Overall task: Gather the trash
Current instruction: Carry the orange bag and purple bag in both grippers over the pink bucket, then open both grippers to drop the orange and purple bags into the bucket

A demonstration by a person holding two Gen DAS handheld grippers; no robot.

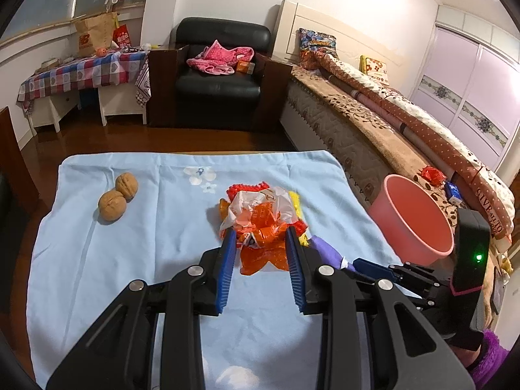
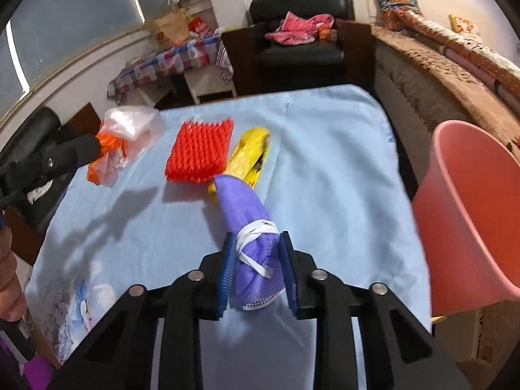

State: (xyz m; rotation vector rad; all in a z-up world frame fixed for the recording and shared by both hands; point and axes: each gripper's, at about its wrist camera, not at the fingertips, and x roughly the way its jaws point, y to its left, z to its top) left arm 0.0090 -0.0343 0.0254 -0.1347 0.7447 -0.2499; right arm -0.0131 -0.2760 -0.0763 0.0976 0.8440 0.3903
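**Two pieces of trash gripped, bin not yet reached**

The right gripper (image 2: 256, 256) is clenched on a folded purple face mask with white ear loops (image 2: 250, 227); the mask is pinched between the blue ribbed pads, with its far end stretched forward over the light-blue cloth on the tabletop (image 2: 341, 169). The left gripper (image 1: 261, 243) is closed around a crumpled orange-and-white plastic bag (image 1: 260, 217), which appears raised off the cloth in the right wrist view.

The step in hand is judged to be the pick-up of both items. The next move calls for each item to be carried to the right and released over the pink plastic bucket (image 2: 468, 214), which stands just beside the tabletop's right edge, against the bed.

Just beyond the mask, a red foam fruit net (image 2: 198, 149) and a crinkled yellow wrapper (image 2: 250, 156) are left lying on the cloth, side by side; the mask's tip overlaps the wrapper's near end. Both are light and limp, so a firm pinch is likely needed. Two brown walnuts (image 1: 117, 198) are seen touching each other near the cloth's far left corner.
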